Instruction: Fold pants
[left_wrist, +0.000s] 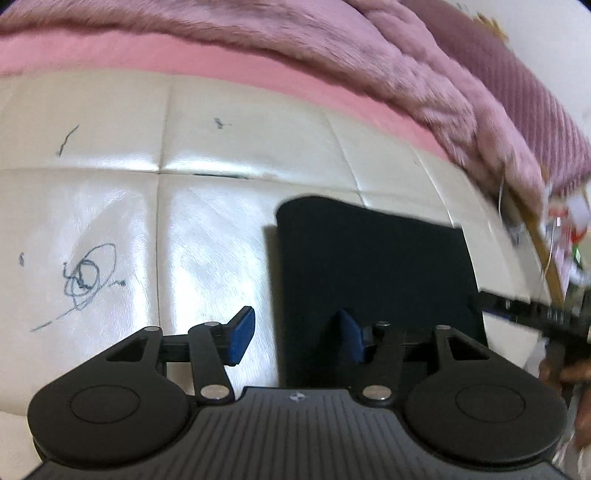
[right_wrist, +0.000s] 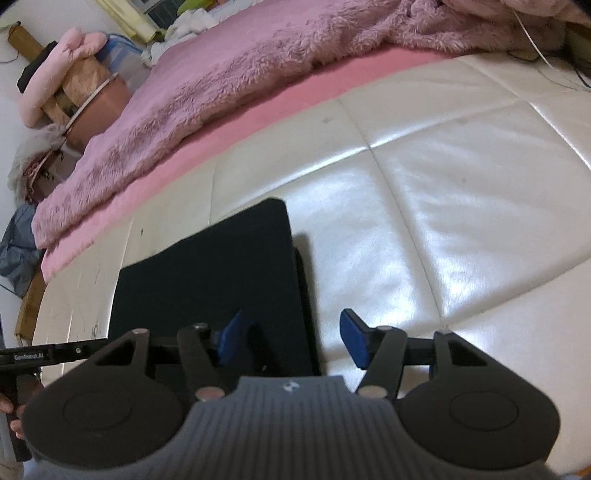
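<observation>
Both black two-finger grippers with blue pads hang low over a folded black pair of pants (left_wrist: 373, 266) that lies flat as a neat dark rectangle on a glossy cream quilted leather surface (left_wrist: 207, 221). On the left wrist view, the left gripper (left_wrist: 295, 338) has its fingers spread wide with nothing between them; its left blue pad (left_wrist: 242, 338) sits over the bare cream surface just beside the garment's left edge, while its right pad (left_wrist: 349, 338) is over the dark cloth near the closest edge. On the right wrist view, the right gripper (right_wrist: 295, 341) is likewise spread wide and holds nothing, straddling the garment's right edge: one blue pad (right_wrist: 232, 341) is over the cloth and the other (right_wrist: 354, 343) is over the cream surface. Whether any pad touches the cloth cannot be told. Blue pen scribbles (left_wrist: 86, 280) mark the cream surface well to the left of the pants. Beyond the surface's far side runs a band of smooth pink fabric (right_wrist: 295, 92), and a fluffy mauve-pink blanket (right_wrist: 229, 62) lies on top of it. Part of the other handheld device shows at the edge of each view, black and blurred.
</observation>
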